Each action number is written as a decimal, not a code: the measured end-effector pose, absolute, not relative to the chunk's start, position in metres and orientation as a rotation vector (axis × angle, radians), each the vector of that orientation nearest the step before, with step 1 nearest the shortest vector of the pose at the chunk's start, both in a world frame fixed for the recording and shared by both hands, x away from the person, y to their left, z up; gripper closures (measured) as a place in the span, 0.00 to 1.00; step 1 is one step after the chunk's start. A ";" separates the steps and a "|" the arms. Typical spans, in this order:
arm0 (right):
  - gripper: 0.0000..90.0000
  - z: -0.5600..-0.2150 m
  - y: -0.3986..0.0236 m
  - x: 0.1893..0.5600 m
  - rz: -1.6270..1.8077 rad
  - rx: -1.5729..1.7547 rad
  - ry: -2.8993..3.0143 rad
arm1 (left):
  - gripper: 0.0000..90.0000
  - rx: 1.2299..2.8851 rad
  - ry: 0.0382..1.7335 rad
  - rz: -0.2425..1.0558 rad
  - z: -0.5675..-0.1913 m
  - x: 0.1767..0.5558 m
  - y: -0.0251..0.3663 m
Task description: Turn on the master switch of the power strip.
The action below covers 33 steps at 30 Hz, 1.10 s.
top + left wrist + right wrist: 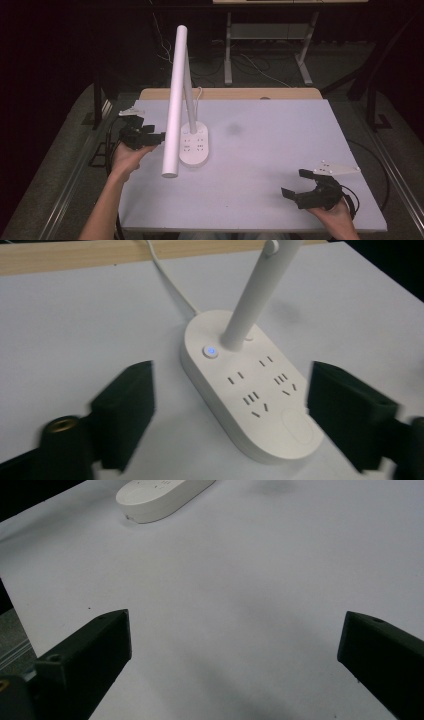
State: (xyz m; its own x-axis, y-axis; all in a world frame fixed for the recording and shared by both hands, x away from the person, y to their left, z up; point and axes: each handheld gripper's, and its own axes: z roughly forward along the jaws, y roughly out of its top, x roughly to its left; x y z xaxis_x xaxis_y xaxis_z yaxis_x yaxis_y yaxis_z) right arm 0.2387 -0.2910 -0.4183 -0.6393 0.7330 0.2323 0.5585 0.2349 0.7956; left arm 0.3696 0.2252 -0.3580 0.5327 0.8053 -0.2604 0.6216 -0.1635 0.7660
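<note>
Two tongs apart: left tongs (150,136) beside lamp (193,146), right tongs (300,189) low, both agape.

- This is looking like a lab or test room, not a home: black curtains are hanging all around a grey carpeted floor (65,150).
- A pale sheet is covering the surface (280,165), with its wooden edge showing at the far side.
- Loose cables (250,65) are trailing on the floor behind, by the metal legs of another desk (228,50).
</note>
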 end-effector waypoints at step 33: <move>0.00 -0.417 -0.292 0.236 1.372 1.224 2.312 | 0.00 1.802 0.960 0.187 -0.395 0.276 0.188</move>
State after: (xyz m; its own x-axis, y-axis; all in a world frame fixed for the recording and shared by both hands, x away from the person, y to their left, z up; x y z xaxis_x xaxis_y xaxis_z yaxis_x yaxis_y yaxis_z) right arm 0.2364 -0.2919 -0.4173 -0.6421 0.7296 0.2354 0.5564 0.2323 0.7978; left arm 0.2763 0.1884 -0.3951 0.6673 0.6825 -0.2982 0.5205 -0.1409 0.8422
